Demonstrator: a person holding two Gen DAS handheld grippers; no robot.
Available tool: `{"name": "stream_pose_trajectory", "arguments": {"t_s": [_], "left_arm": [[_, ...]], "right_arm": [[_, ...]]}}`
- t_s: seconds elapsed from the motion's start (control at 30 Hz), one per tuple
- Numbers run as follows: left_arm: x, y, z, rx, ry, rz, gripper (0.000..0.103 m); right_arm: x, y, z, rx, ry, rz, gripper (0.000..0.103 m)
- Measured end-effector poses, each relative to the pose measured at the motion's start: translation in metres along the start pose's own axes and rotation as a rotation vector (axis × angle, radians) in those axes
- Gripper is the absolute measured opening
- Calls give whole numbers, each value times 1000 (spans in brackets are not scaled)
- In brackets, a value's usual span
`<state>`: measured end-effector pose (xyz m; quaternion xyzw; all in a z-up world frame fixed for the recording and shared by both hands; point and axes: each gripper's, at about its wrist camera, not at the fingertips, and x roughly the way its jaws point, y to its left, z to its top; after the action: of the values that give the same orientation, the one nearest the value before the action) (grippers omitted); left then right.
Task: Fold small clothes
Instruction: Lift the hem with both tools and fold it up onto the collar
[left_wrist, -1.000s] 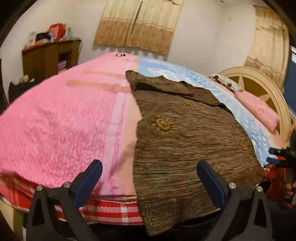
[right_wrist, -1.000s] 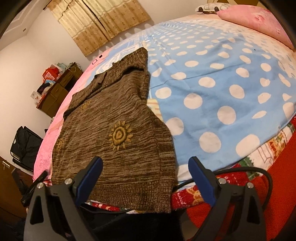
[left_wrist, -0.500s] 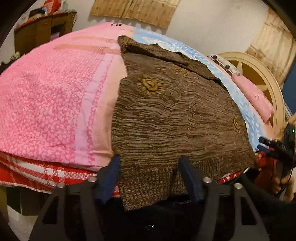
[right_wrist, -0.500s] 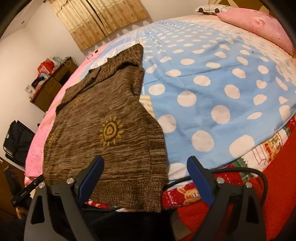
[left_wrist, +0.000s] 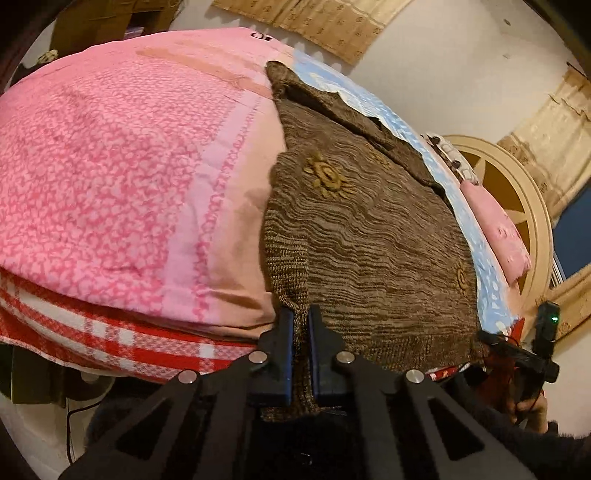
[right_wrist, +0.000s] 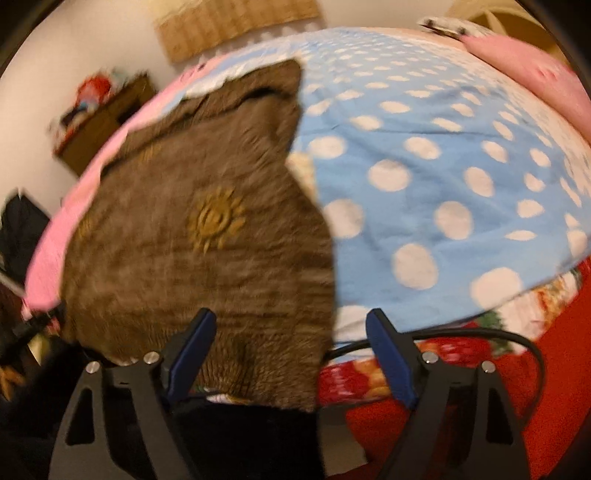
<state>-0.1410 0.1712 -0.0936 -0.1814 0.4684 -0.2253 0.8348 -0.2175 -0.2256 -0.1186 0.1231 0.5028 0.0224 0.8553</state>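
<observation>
A small brown knitted sweater (left_wrist: 369, 236) with yellow sun motifs lies flat on the bed, its hem hanging over the near edge. My left gripper (left_wrist: 301, 321) is shut on the hem's left corner, a fold of knit pinched between the blue pads. In the right wrist view the same sweater (right_wrist: 207, 240) is blurred. My right gripper (right_wrist: 291, 328) straddles the hem's right corner; its jaws are closing, with the knit between them and the pads still apart from it.
A pink blanket (left_wrist: 110, 177) covers the bed's left part and a blue dotted sheet (right_wrist: 443, 166) the right. A pink pillow (left_wrist: 495, 236) lies by the round headboard (left_wrist: 524, 206). A wooden cabinet (right_wrist: 103, 118) stands at the far wall. A black cable (right_wrist: 480, 336) runs by the red floor.
My left gripper went from wide open to shut on the sweater's hem corner and rolled. My right gripper sank toward the hem, rolled, and its jaws narrowed.
</observation>
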Motion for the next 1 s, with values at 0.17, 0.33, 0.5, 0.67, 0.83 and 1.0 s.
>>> {"name": "stream_pose_trajectory", "arguments": {"t_s": [0.17, 0.33, 0.5, 0.67, 0.83, 1.0], "left_arm": [[0, -12, 6, 21, 27, -58, 5], [-16, -32, 39, -5, 20, -188, 5], [-23, -51, 103, -29, -19, -284, 5], [-20, -51, 180, -42, -65, -308, 5], [27, -32, 269, -108, -85, -251, 5], [108, -5, 340, -155, -73, -136, 5]], "right_arm": [[9, 12, -1, -38, 68, 63, 13], [-27, 0, 16, 60, 7, 276, 12], [-65, -6, 66, 128, -74, 491, 12], [-67, -14, 137, 181, -126, 570, 12], [-31, -28, 231, 275, -145, 589, 12], [49, -68, 310, 400, -181, 480, 13]]}}
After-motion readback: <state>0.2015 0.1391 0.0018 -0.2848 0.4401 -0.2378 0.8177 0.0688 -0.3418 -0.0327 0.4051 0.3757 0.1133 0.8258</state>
